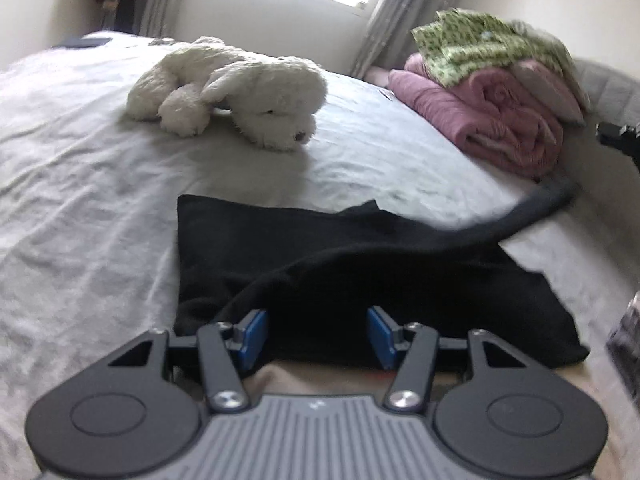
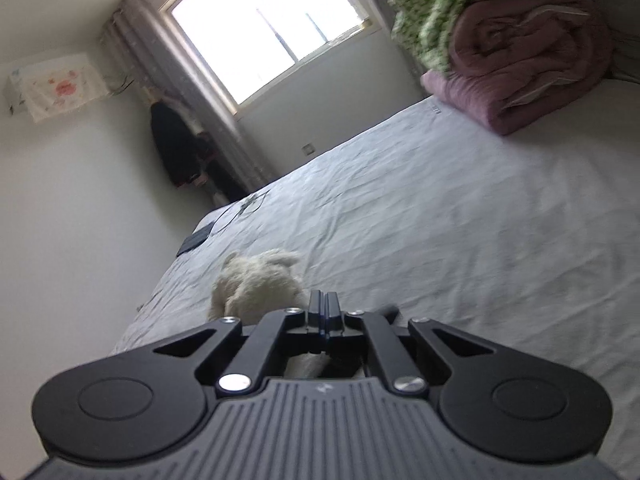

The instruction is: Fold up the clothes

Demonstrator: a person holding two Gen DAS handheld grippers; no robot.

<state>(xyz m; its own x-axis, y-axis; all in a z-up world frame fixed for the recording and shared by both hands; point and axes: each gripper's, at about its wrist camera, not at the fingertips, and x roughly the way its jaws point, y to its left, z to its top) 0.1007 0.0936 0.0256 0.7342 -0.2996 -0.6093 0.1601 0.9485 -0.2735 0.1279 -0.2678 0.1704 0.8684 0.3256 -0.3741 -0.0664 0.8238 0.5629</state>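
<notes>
Nearest, left tongs [image 1: 318, 334]: blue pads spread wide, straddling the near hem of a black garment [image 1: 320, 264] but not pinching it. Garment dead ahead at 12 o'clock, touching or nearly touching the pads, spread on the bed [image 1: 80, 184] close to its near edge. Long axis roughly 9-to-3 across the view; left edge straight and squared, right side skewed toward 4 o'clock. One fold of cloth humped over the middle, and a dark strip, perhaps a sleeve, blurred, lifting off toward 2 o'clock. Soft, matte, limp knit by the look; likely to sag and drag rather than hold a crease.

Right tongs [image 2: 324, 314]: pads pressed together; dark stuff glimpsed beneath, so possibly pinching the garment, though not settled by this view. Camera tilted, looking across the bed. Left tongs plainly nearer the hem.

Partly folded, or partly spread for folding: either fits the humped middle.

Beyond, at 11 o'clock, a plush dog [image 1: 228, 88], white, shaggy, lying on its side on wrinkled pale sheet. Farther, at 1 o'clock, rolled pink quilt [image 1: 488, 120], thick and padded, with green-patterned cloth [image 1: 480, 48] on top. Farthest, window [image 2: 264, 24] with grey curtains.
</notes>
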